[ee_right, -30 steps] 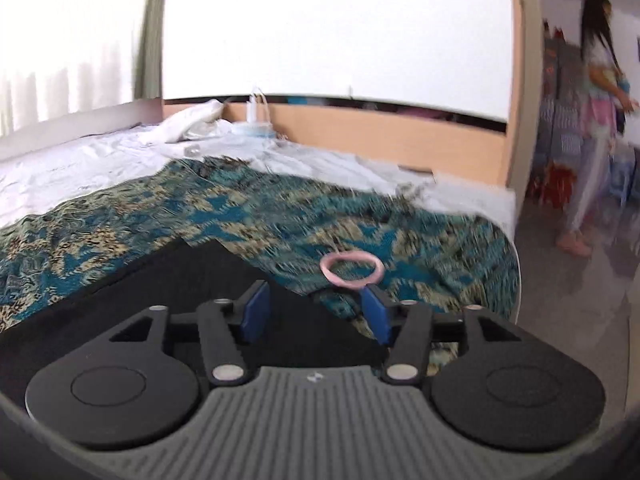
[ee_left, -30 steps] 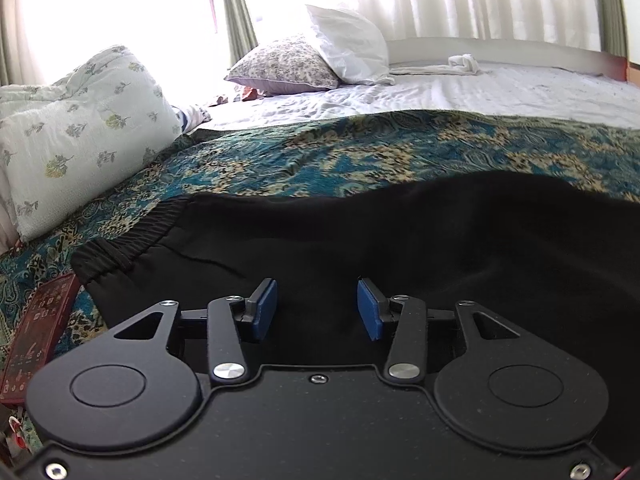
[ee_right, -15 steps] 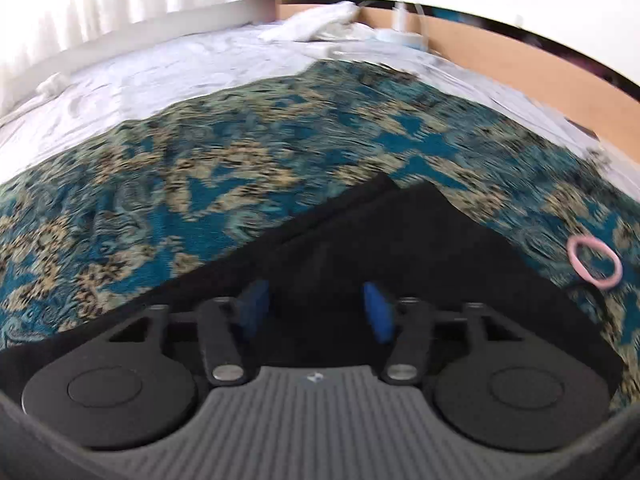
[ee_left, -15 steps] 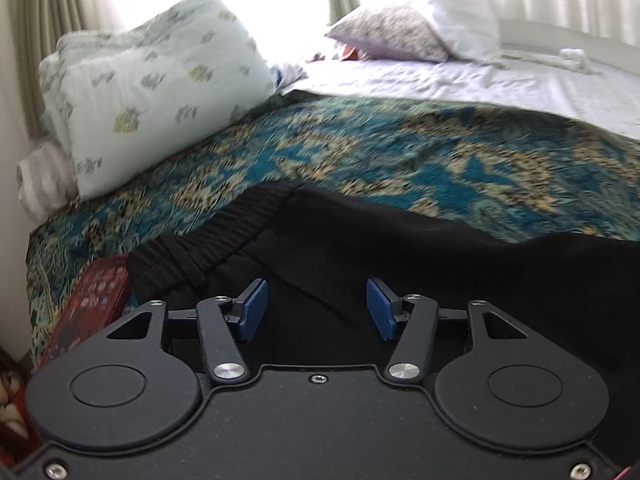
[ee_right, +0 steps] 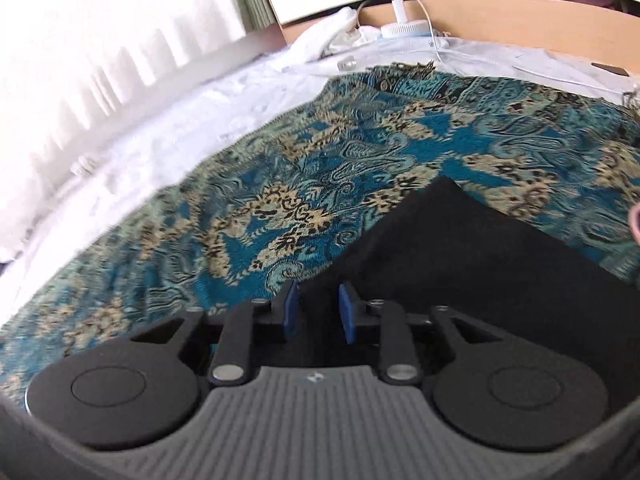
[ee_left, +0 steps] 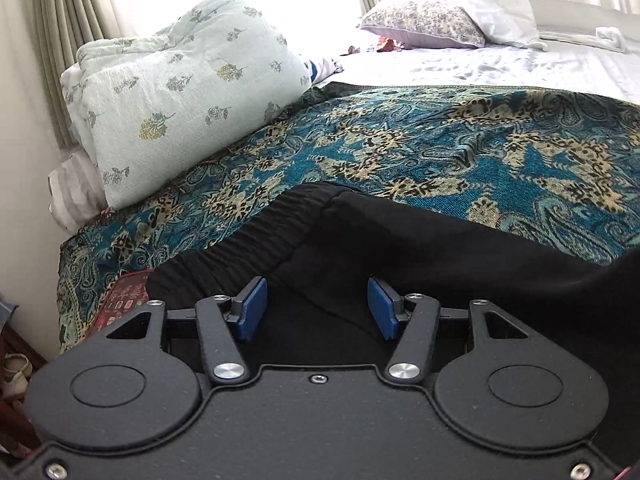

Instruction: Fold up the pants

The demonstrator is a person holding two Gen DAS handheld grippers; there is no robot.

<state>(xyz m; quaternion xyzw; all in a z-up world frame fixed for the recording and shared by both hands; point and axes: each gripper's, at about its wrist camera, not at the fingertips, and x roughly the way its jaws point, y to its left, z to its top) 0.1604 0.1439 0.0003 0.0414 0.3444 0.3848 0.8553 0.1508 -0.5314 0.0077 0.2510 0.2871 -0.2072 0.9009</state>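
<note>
Left wrist view is aimed low over the pants waistband, toward the pillows and curtains. Right wrist view is tilted down close over the pants' far end, toward the footboard. The patterned bedspread is shared by both.

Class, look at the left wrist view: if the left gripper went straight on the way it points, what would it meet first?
Most likely the black pants, just inside their elastic waistband. The left gripper stands open over that fabric; how near is unclear.
</note>
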